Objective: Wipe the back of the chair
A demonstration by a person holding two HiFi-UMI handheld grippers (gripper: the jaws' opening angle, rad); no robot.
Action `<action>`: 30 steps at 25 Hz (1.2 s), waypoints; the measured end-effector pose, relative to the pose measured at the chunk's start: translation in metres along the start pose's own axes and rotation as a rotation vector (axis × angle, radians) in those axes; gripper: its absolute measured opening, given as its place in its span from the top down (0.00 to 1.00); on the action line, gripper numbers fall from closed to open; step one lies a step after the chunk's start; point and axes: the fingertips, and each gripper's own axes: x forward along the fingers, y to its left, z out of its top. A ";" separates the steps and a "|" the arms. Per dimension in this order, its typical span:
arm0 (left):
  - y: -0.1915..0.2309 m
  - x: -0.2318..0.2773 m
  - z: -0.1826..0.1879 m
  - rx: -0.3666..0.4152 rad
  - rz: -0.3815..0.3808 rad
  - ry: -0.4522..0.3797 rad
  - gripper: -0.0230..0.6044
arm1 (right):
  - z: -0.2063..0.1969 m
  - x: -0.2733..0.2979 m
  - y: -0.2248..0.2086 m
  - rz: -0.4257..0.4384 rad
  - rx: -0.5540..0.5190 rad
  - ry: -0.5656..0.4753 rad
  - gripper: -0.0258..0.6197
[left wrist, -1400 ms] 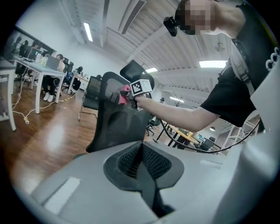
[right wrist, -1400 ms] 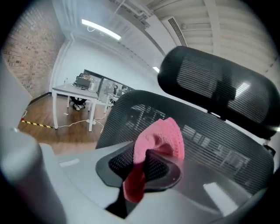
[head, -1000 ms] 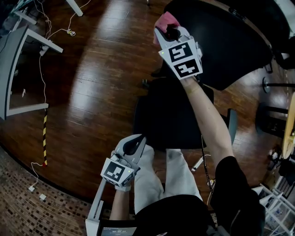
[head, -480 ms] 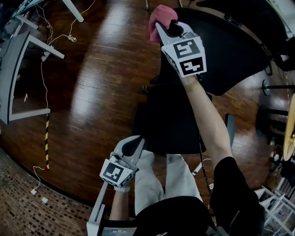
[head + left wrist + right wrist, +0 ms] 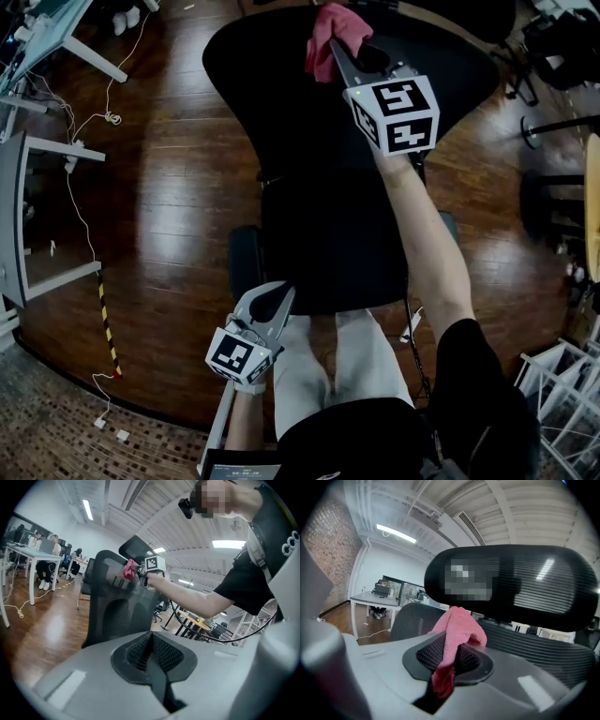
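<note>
The right gripper (image 5: pixel 449 656) is pinching a pink cloth (image 5: pixel 458 626) between its jaws, holding it at the top edge of the chair back (image 5: pixel 272 103), just under the headrest (image 5: pixel 534 588). The cloth is looking soft, light and floppy, with a terry-like nap, so gripping a bunched fold is probably suiting it best. The back is showing curved, ribbed black mesh, likely giving slightly under pressure. The left gripper (image 5: pixel 151 649) is hanging closed and empty near the seat's (image 5: pixel 328 244) front edge
</note>
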 end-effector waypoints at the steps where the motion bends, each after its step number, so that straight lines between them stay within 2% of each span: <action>1: -0.006 0.010 0.002 0.010 -0.016 0.009 0.98 | -0.005 -0.008 -0.016 -0.019 0.004 0.003 0.89; 9: -0.055 0.072 0.001 0.066 -0.112 0.069 0.98 | -0.049 -0.087 -0.135 -0.183 0.058 0.020 0.89; 14: -0.077 0.098 -0.006 0.076 -0.155 0.091 0.98 | -0.070 -0.131 -0.192 -0.275 0.081 0.032 0.89; 22: -0.104 0.120 -0.001 0.096 -0.204 0.108 0.98 | -0.097 -0.186 -0.249 -0.409 0.099 0.103 0.89; 27: -0.101 0.115 -0.007 0.097 -0.218 0.100 0.98 | -0.115 -0.216 -0.278 -0.531 0.118 0.173 0.89; 30: -0.095 0.109 -0.010 0.088 -0.209 0.092 0.98 | -0.112 -0.212 -0.272 -0.530 0.059 0.207 0.89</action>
